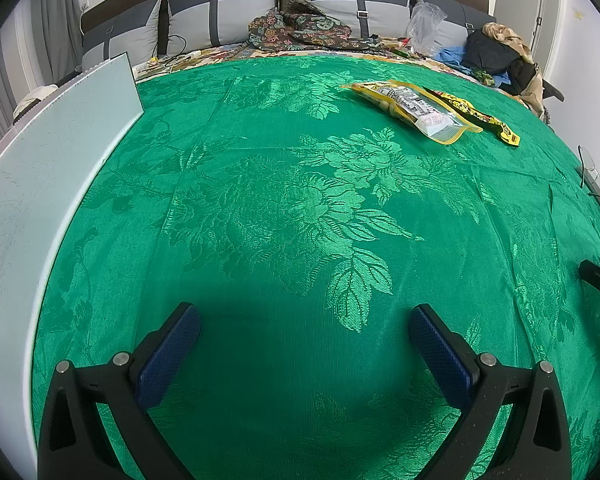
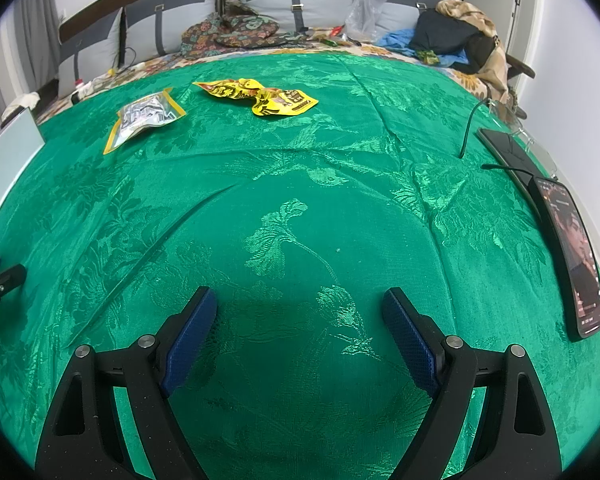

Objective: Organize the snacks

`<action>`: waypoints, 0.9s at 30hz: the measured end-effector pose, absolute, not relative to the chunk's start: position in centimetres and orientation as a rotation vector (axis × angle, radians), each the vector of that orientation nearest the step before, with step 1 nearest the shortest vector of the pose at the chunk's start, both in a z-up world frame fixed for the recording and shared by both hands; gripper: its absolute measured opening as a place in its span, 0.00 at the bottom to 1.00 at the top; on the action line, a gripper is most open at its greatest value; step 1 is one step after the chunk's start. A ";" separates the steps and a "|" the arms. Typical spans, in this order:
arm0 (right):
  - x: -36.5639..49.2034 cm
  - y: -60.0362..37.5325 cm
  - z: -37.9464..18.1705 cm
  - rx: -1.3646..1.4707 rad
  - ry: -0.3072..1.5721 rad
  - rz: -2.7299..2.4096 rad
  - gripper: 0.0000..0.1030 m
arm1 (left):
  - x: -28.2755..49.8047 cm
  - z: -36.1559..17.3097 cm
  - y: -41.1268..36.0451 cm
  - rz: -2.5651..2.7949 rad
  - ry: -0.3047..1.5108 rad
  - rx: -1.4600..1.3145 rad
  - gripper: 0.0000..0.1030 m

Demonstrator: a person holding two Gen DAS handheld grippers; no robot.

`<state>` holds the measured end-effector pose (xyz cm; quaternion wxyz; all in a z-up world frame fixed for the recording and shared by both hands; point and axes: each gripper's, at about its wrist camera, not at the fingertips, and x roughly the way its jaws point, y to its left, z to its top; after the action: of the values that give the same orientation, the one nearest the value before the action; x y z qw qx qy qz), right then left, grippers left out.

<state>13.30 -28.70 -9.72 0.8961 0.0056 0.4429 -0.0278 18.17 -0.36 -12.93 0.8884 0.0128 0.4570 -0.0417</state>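
Note:
Two snack packets lie on the far part of the green floral tablecloth (image 1: 284, 208). One is a clear packet with yellow edges (image 1: 416, 110), also in the right wrist view (image 2: 146, 116). The other is a crumpled yellow packet (image 2: 260, 96), seen edge-on in the left wrist view (image 1: 480, 118). My left gripper (image 1: 304, 320) is open and empty, low over the cloth at the near edge. My right gripper (image 2: 300, 304) is also open and empty, near the front. Both are far from the packets.
A pale board (image 1: 40, 168) stands along the left edge of the table. Two phones (image 2: 576, 256) and a cable (image 2: 468, 128) lie at the right edge. Behind the table is a bed with cushions (image 1: 220, 12), clothes and a plastic bag (image 1: 424, 24).

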 end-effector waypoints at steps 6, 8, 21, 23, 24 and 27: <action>13.3 -28.7 -9.7 0.013 0.918 -0.057 0.85 | 18.2 -12.9 -0.4 -0.086 0.950 0.028 1.00; 13.3 -28.7 -9.7 0.012 0.918 -0.057 0.85 | 18.2 -12.9 -0.4 -0.085 0.950 0.029 1.00; 13.3 -28.7 -9.7 0.013 0.917 -0.056 0.85 | 32.0 -7.6 -6.6 -0.244 1.088 -0.185 1.00; 13.3 -28.7 -9.7 0.013 0.917 -0.056 0.85 | 35.4 -7.4 -8.2 -0.250 1.134 -0.226 1.00; 13.3 -28.7 -9.7 0.013 0.917 -0.056 0.85 | 37.1 -7.4 -8.8 -0.237 1.142 -0.252 1.00; 13.3 -28.7 -9.7 0.013 0.917 -0.056 0.85 | 40.5 -7.9 -9.1 -0.140 1.150 -0.323 1.00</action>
<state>13.29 -28.72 -9.72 0.8963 0.0064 0.4425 -0.0271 40.51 -9.13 -7.87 0.8246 -0.1521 0.5408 -0.0659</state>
